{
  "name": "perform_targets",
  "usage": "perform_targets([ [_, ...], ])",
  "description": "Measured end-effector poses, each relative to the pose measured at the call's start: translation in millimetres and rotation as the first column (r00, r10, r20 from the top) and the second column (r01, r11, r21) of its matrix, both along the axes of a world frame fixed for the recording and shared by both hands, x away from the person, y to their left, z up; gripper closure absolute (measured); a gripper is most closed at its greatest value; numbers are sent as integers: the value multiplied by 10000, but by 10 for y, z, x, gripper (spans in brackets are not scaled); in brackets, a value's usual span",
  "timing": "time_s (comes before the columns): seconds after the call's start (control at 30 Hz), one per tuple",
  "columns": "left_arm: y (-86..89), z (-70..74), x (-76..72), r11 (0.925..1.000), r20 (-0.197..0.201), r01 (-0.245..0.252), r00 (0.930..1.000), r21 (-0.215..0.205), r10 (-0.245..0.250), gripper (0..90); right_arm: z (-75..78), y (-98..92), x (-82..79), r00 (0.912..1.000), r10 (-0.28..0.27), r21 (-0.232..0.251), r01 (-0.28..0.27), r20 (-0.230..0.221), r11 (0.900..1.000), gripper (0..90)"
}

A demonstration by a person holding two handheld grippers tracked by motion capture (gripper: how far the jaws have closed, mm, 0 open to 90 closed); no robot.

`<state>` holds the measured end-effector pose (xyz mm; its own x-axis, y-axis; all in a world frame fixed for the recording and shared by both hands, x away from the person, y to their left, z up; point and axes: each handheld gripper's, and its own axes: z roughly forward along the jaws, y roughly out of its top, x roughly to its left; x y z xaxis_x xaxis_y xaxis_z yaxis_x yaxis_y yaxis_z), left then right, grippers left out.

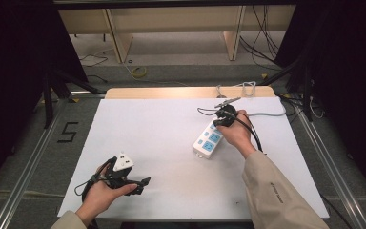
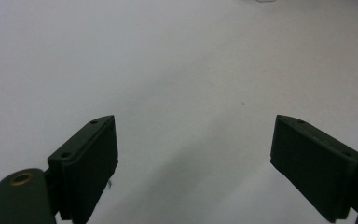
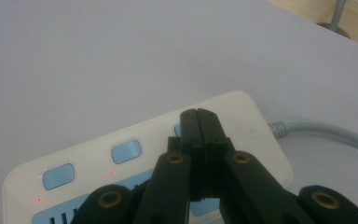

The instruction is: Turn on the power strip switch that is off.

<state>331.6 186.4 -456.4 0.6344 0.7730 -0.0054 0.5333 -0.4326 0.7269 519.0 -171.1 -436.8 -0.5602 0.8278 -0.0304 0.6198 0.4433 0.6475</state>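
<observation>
- Our power strip (image 1: 208, 140) lies right of table centre, long axis from 7 to 1 o'clock, grey cable (image 1: 267, 114) leaving at 1.
- Right gripper (image 3: 198, 116): jaws closed together, empty, tips over the strip's switch row.
- Left gripper (image 2: 193, 154): jaws wide apart, empty, at 7 o'clock on the table (image 1: 162, 124).

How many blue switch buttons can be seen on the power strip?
3 on the power strip in the right gripper view: the near-end button, the middle button, and a third mostly hidden behind the shut right tongs. More may be hidden.
</observation>
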Motion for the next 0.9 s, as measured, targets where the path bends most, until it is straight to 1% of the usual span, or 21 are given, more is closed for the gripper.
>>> perform_targets([
  [0.4,-1,-1,0,10000,-1,3,10000,-10,-3,144,-61,52,59,9999,-52,-33,52,-94,10000,900],
  [0.73,-2,-2,1,10000,-8,1,10000,-1,-1,145,-55,91,104,9999,-52,-17,52,-129,10000,900],
  [0.9,0,-3,1,10000,1,-2,10000,-7,2,145,-56,120,120,9999,28,-87,-30,-170,10000,900],
])
